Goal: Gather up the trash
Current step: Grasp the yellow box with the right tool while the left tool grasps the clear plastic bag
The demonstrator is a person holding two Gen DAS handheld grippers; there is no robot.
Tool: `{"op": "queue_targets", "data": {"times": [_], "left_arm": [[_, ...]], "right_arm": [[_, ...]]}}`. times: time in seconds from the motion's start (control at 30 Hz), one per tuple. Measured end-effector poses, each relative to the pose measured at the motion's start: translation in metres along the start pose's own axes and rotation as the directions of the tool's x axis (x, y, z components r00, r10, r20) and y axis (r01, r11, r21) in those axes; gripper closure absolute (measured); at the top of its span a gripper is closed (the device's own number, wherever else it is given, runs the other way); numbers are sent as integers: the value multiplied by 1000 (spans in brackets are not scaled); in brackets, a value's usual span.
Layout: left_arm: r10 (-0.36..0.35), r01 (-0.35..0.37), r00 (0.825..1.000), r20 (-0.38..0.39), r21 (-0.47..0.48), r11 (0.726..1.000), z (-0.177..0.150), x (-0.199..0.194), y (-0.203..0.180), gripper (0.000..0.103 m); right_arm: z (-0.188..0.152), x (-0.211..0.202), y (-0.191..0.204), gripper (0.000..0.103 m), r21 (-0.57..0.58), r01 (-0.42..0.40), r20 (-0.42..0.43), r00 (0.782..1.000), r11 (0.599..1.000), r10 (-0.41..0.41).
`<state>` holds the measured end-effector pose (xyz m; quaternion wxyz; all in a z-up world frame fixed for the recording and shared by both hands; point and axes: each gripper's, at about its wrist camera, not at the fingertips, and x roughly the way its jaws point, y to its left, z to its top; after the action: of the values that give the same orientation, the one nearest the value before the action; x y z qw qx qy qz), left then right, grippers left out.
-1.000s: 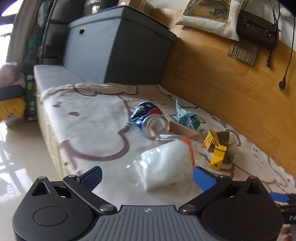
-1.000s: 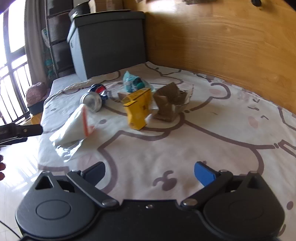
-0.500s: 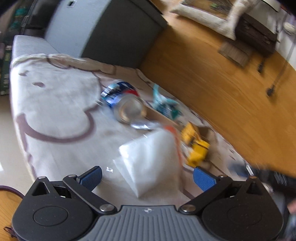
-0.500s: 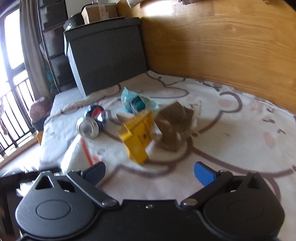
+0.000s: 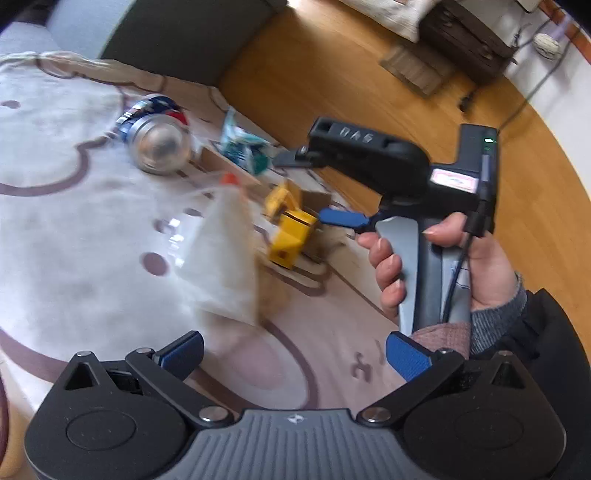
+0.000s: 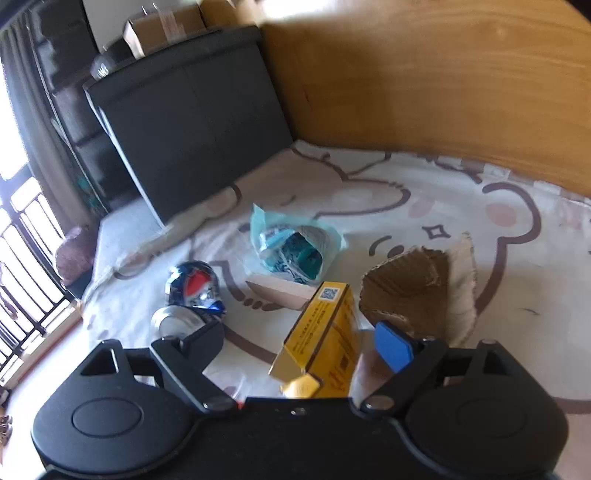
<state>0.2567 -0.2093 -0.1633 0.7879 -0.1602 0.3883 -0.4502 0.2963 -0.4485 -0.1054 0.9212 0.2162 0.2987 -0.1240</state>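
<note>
Trash lies on a cartoon-print bed sheet (image 6: 436, 206). The yellow carton (image 6: 325, 343) stands between the fingers of my right gripper (image 6: 299, 343), whose jaws are closing; the pads do not press on it. Beyond it lie a torn cardboard piece (image 6: 413, 295), a teal wrapper (image 6: 291, 251) and a crushed blue-red can (image 6: 192, 291). My left gripper (image 5: 293, 354) is open and holds nothing, just short of a white plastic bag (image 5: 218, 254). From the left wrist I see the right gripper (image 5: 316, 188), held by a hand (image 5: 480, 266), over the yellow carton (image 5: 291, 232).
A dark grey storage box (image 6: 184, 122) stands at the head of the bed with a cardboard box (image 6: 162, 29) on top. A wooden wall panel (image 6: 424, 92) runs along the far side. The bed edge drops to the floor near a window railing (image 6: 26, 236) at left.
The right gripper moved forward over the trash until the yellow carton came between its jaws, which narrowed. The left wrist view swung right and down, bringing the right gripper and hand into view.
</note>
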Motion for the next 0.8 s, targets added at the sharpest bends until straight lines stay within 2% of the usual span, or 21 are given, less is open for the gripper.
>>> {"op": "queue_targets", "data": {"times": [0.07, 0.13, 0.17, 0.2, 0.37, 0.4, 0.53, 0.67, 0.8], "left_arm": [[27, -27, 999, 19, -10, 1000, 4, -3, 5, 0], [43, -42, 998, 37, -32, 999, 11, -3, 11, 0], [47, -45, 998, 45, -45, 998, 14, -3, 14, 0], [50, -47, 997, 53, -57, 997, 16, -3, 17, 0], [40, -33, 996, 84, -83, 996, 27, 4, 27, 0], [40, -32, 995, 90, -88, 996, 29, 6, 29, 0], [33, -20, 993, 111, -123, 992, 35, 11, 35, 0], [31, -13, 992, 119, -149, 989, 41, 18, 38, 0], [26, -4, 993, 117, -182, 983, 48, 27, 41, 0]], "right_arm": [[1, 15, 3, 16, -26, 38, -30, 999, 999, -39], [-1, 25, 3, 24, -55, 58, -49, 997, 997, -61], [-3, 28, 1, 35, -65, 62, -58, 996, 996, -66], [-4, 29, -2, 52, -71, 61, -67, 996, 996, -66], [-10, 5, -14, 65, -101, 24, -30, 999, 995, -27], [-11, -3, -17, 70, -93, 13, -21, 1000, 996, -15], [-17, -36, -26, 71, -54, -73, 0, 997, 996, 73], [-28, -52, -28, 71, 6, -178, -22, 984, 984, 178], [-42, -47, -25, 72, 0, -176, -60, 983, 984, 175]]}}
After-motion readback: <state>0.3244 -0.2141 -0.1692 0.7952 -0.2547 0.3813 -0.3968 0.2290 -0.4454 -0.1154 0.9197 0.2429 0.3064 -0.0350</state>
